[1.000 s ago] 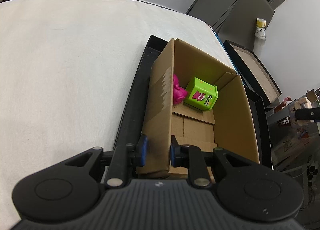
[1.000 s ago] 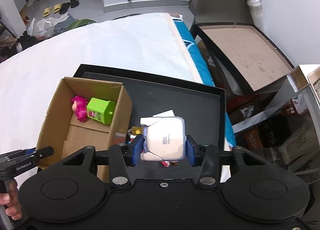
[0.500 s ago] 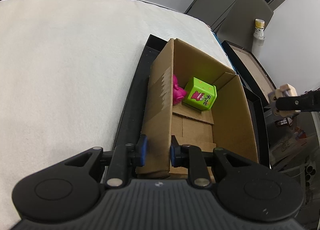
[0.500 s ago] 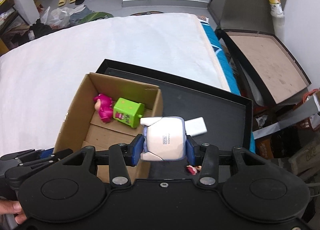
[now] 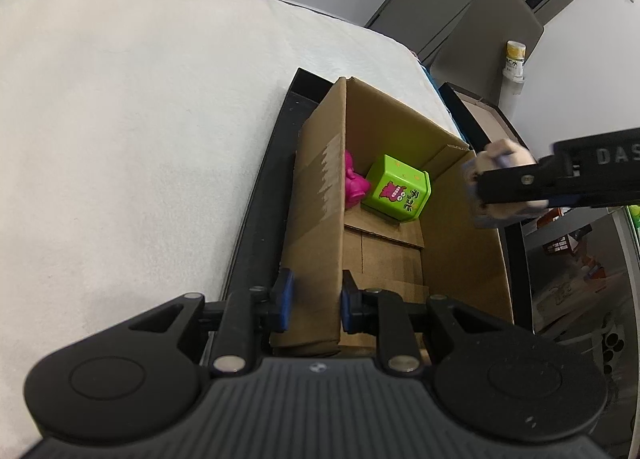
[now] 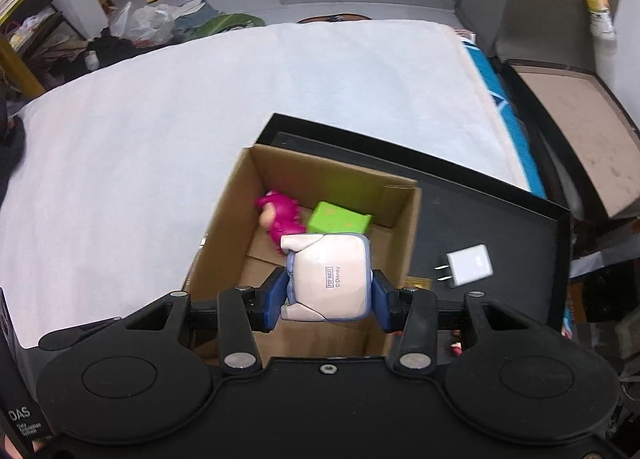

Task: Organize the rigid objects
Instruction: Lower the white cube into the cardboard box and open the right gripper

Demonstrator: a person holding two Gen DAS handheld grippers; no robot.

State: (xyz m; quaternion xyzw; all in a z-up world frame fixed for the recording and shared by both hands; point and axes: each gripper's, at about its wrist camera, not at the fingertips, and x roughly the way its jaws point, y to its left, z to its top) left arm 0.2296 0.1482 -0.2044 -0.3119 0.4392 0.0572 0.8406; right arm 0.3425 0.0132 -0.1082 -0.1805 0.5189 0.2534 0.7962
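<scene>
An open cardboard box stands on a black tray. Inside lie a green cube toy and a pink figure. My left gripper is shut on the box's near left wall. My right gripper is shut on a white blocky figure and holds it above the box's open top. That figure also shows in the left wrist view, over the box's right wall.
A white plug adapter lies on the tray right of the box. The tray rests on a white padded surface. A second black tray with a brown board stands off to the right. Small bits lie on the tray near the right gripper.
My right gripper carried the white figure leftward from over the tray to above the box. It entered the left wrist view from the right. The left gripper kept its hold on the box wall.
</scene>
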